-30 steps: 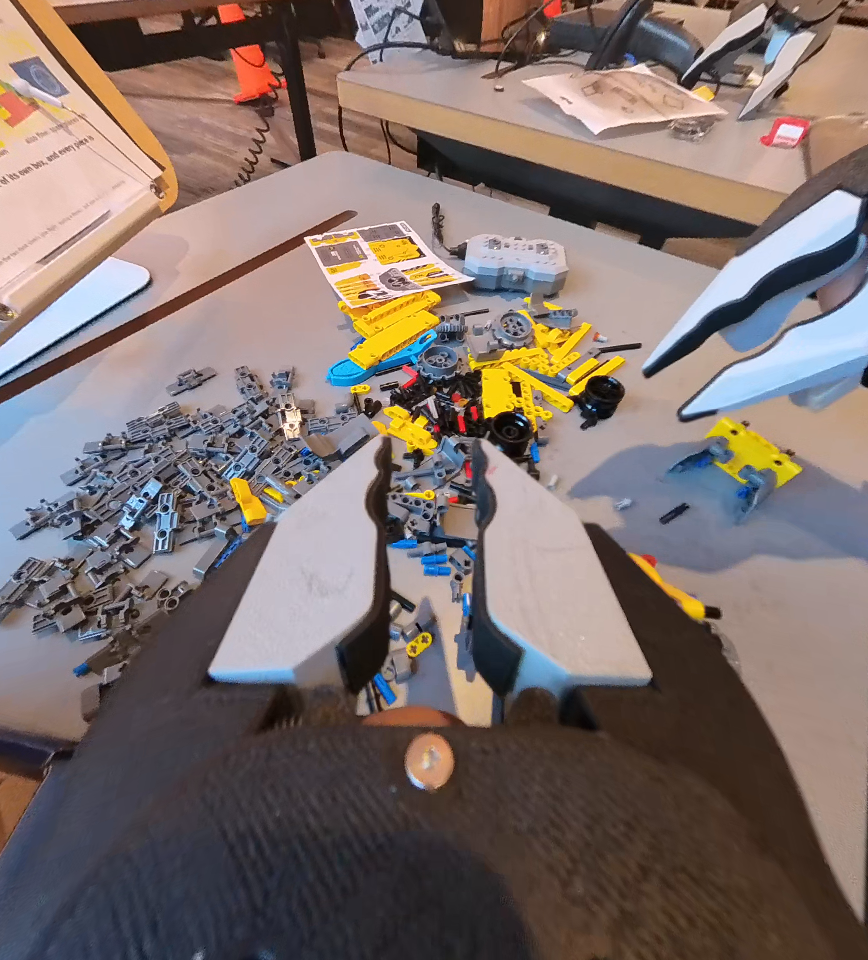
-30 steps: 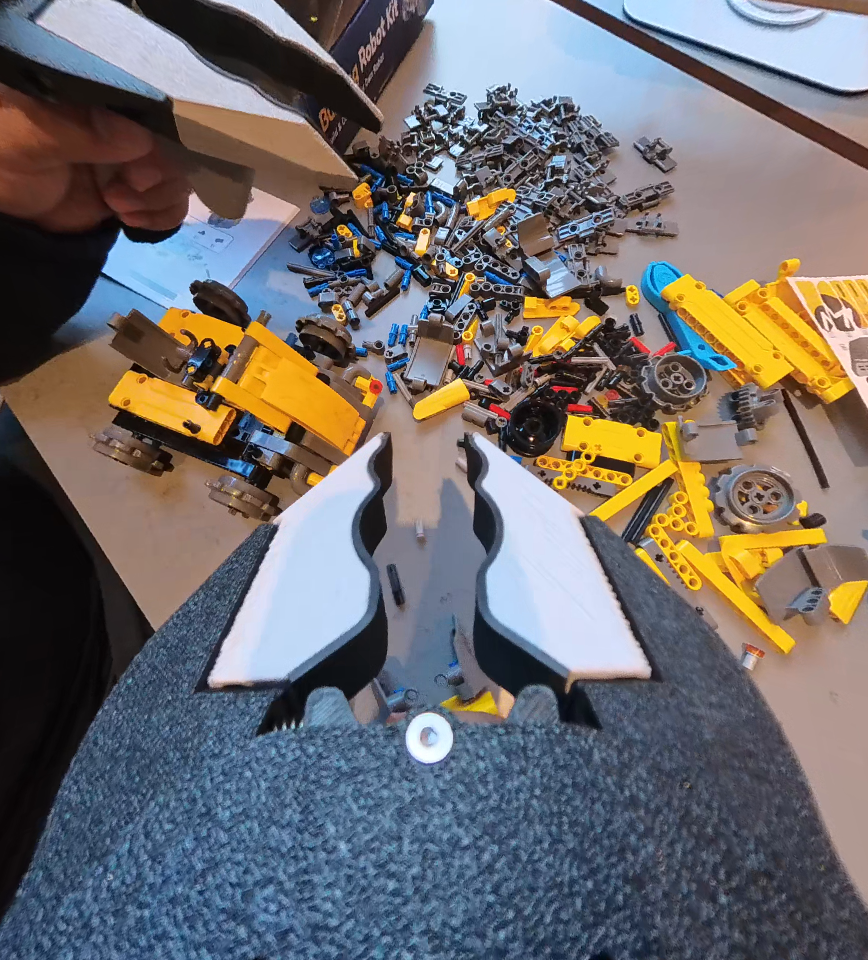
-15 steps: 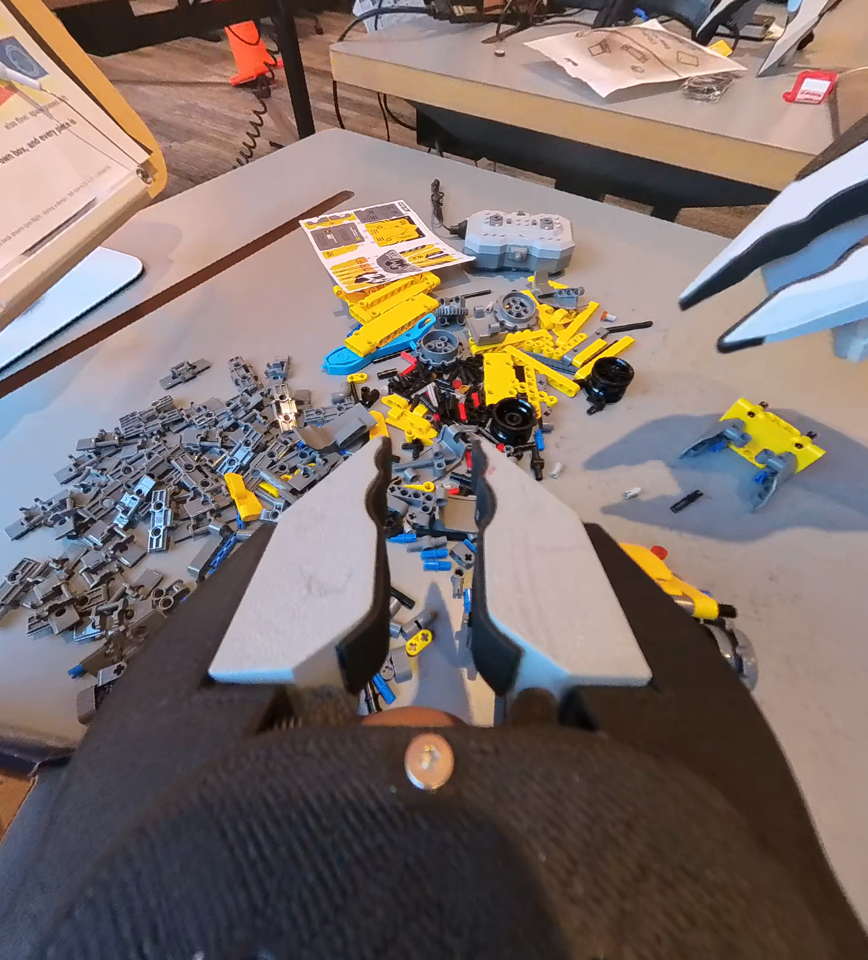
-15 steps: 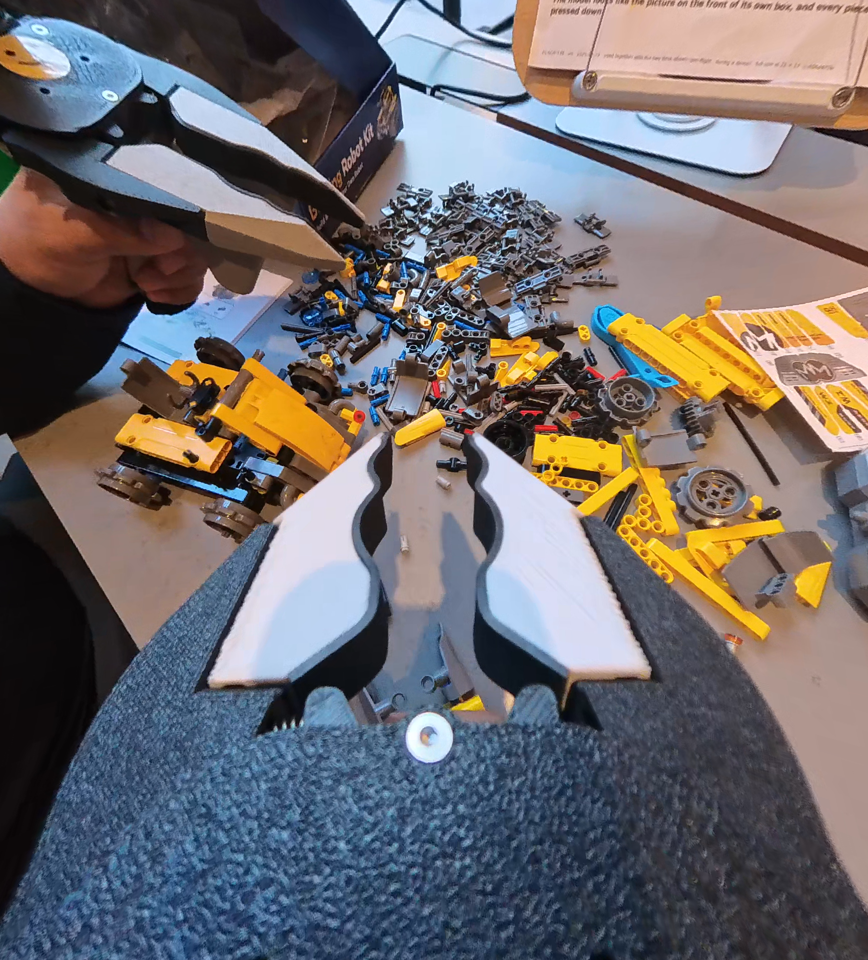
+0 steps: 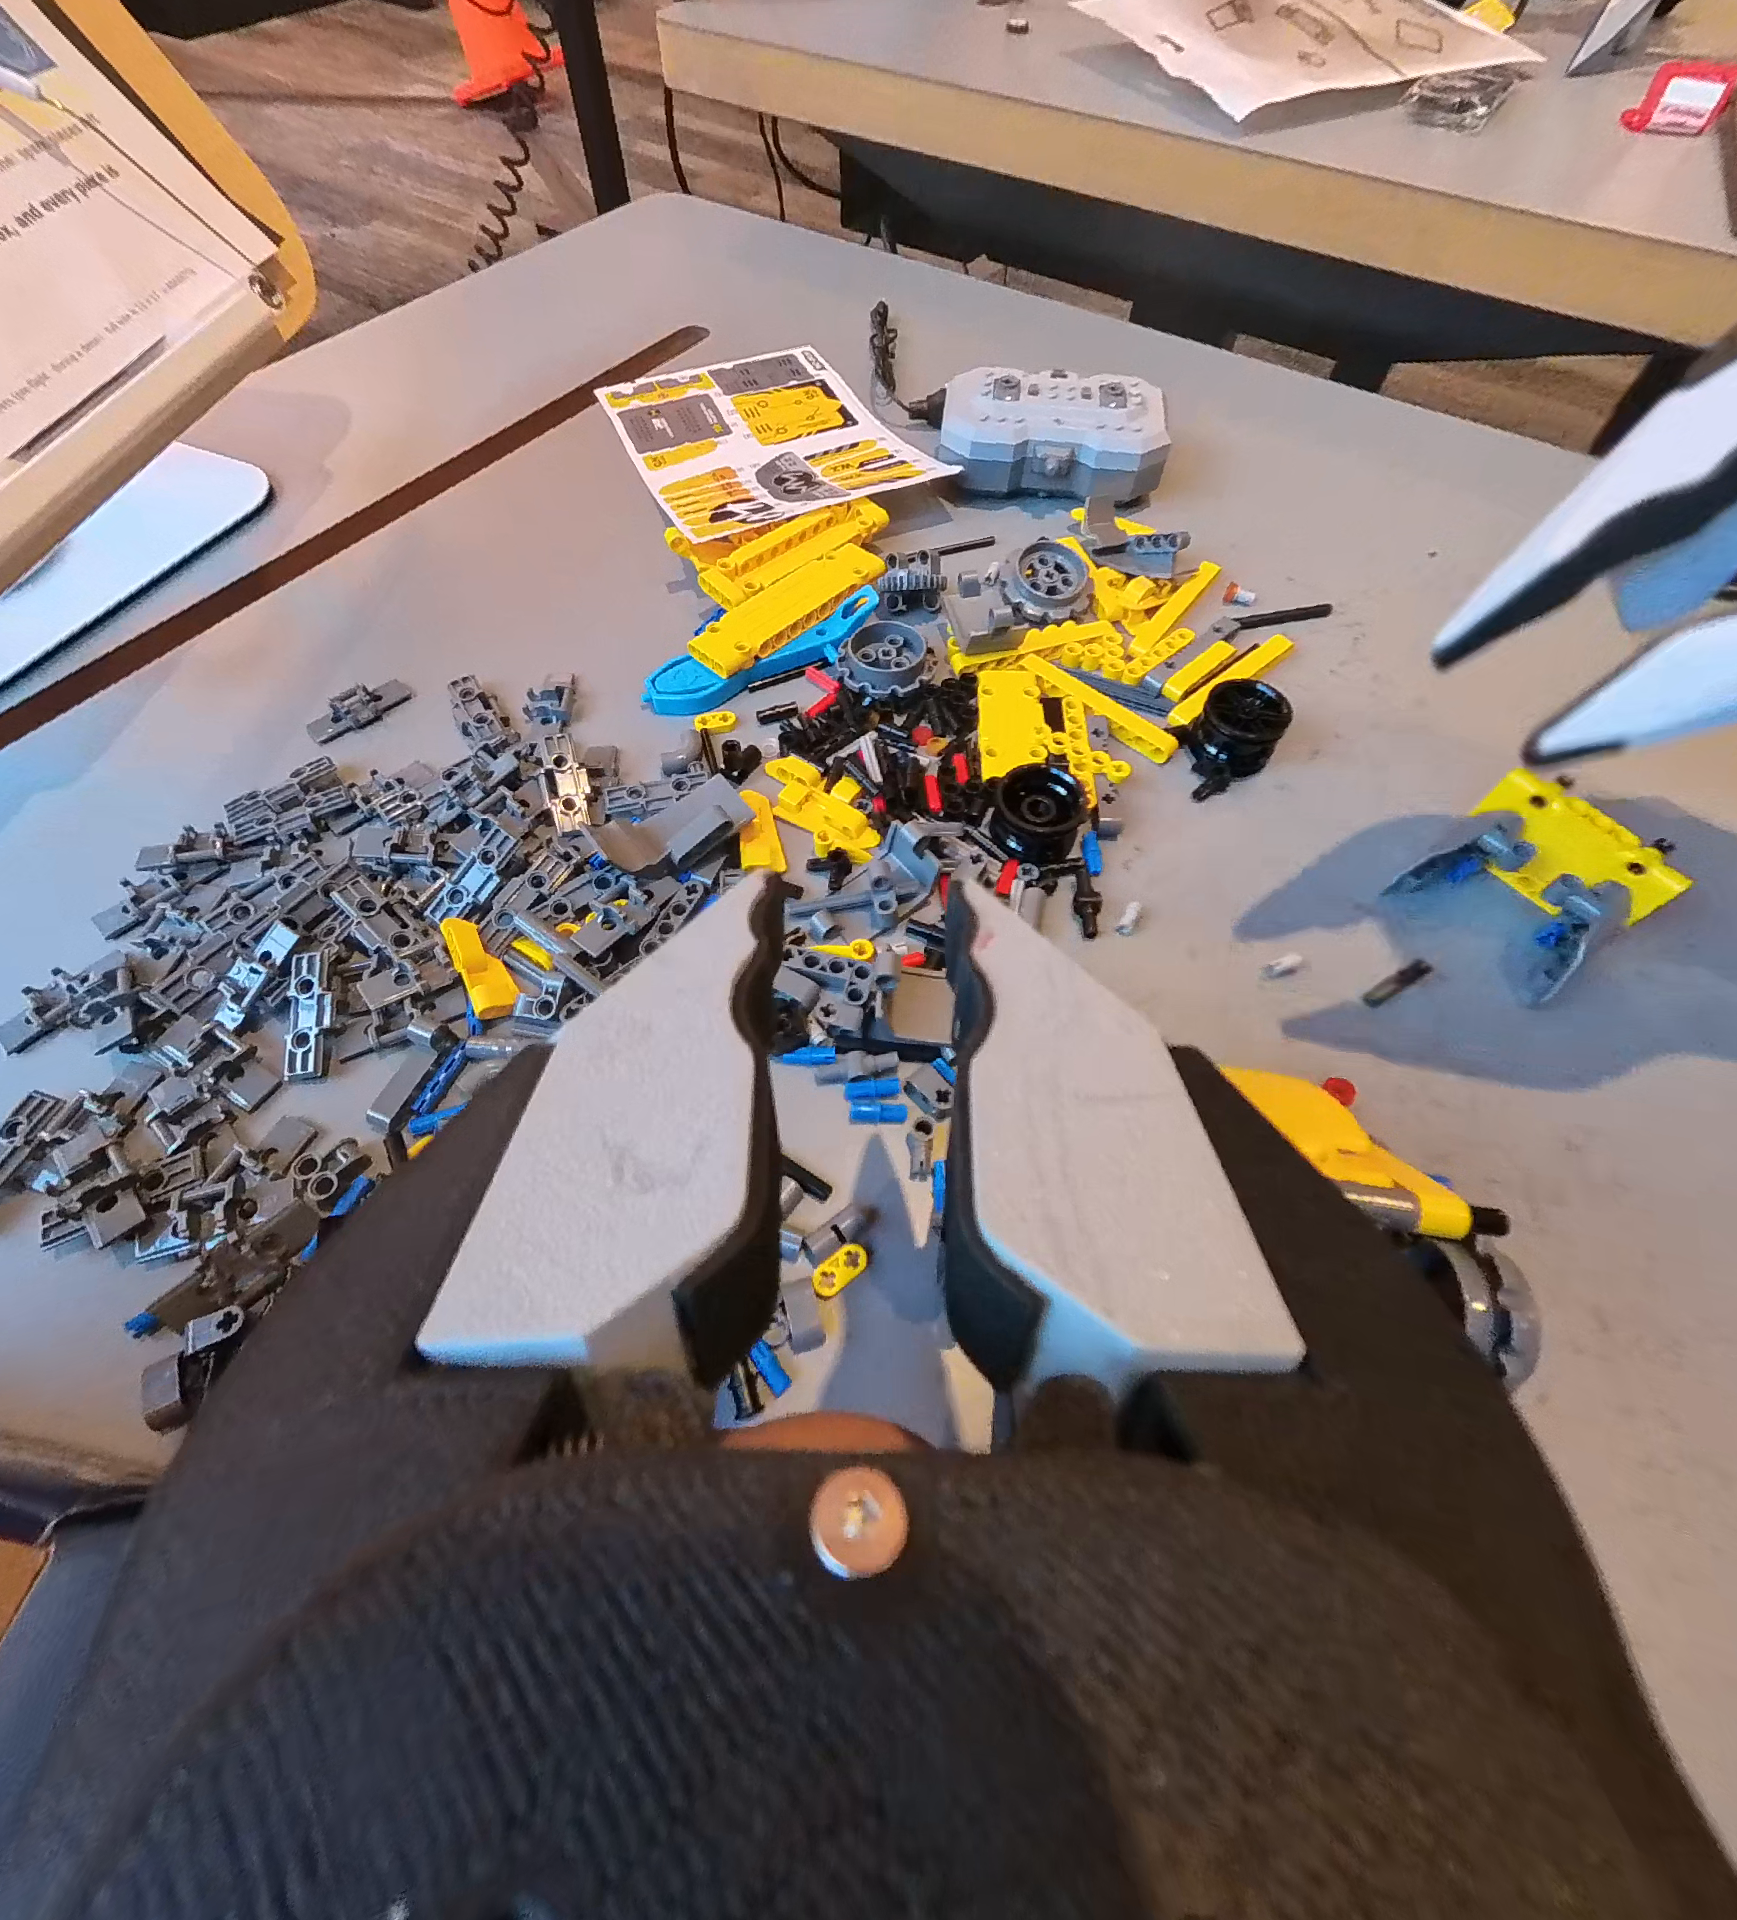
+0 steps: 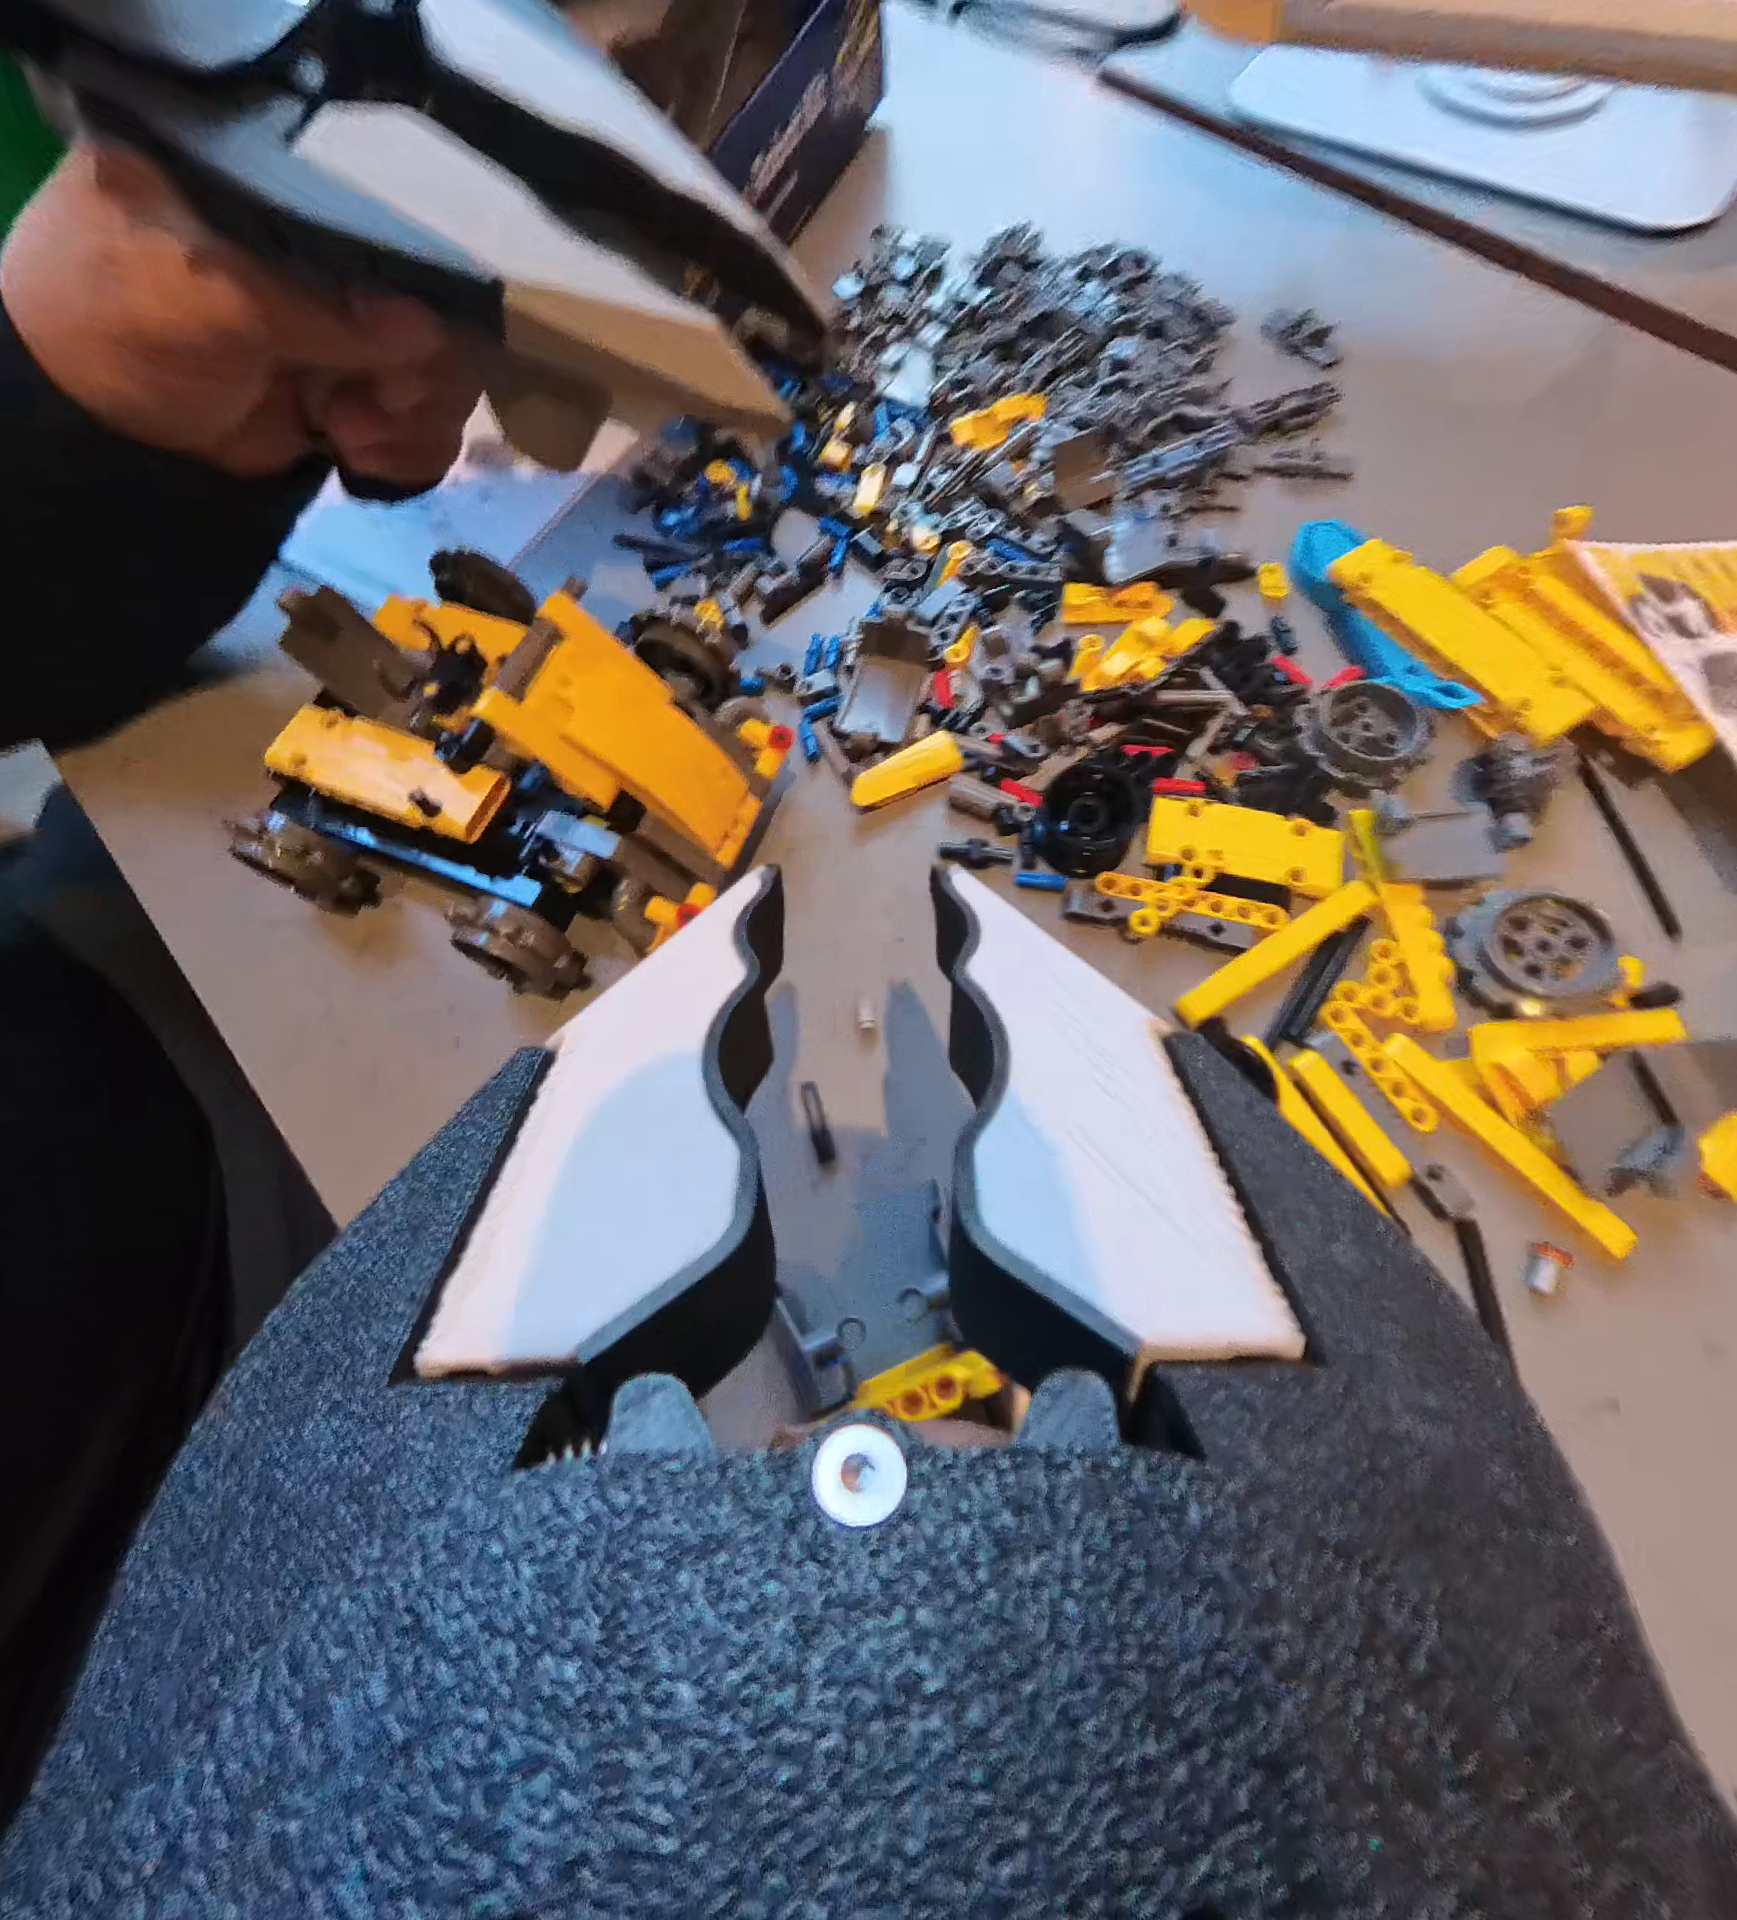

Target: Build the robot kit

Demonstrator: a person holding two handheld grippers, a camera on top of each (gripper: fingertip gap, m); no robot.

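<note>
- Loose building pieces (image 5: 874, 790), grey, yellow, black and blue, lie heaped on the grey surface (image 5: 490, 582).
- Left gripper (image 5: 856, 914) hovers over the near edge of that heap, jaws spread and empty; small grey and blue pieces show in the gap below.
- Right gripper (image 6: 856, 904) hangs with jaws spread and empty above bare surface; a yellow-and-grey subassembly (image 5: 1544, 894) lies beneath it.
- A part-built yellow vehicle (image 6: 521, 769) stands just left of the right jaws.
- A sticker sheet (image 5: 760, 442) and a grey battery box (image 5: 1056, 431) lie beyond the heap.

Grey table (image 5: 531, 312); dark-grey link pieces (image 5: 251, 987); yellow beams (image 5: 791, 571); one blue piece (image 5: 682, 686); black wheels (image 5: 1035, 810); yellow-and-black vehicle (image 6: 531, 748) being shown; grey-and-black fingers (image 5: 635, 1122).
</note>
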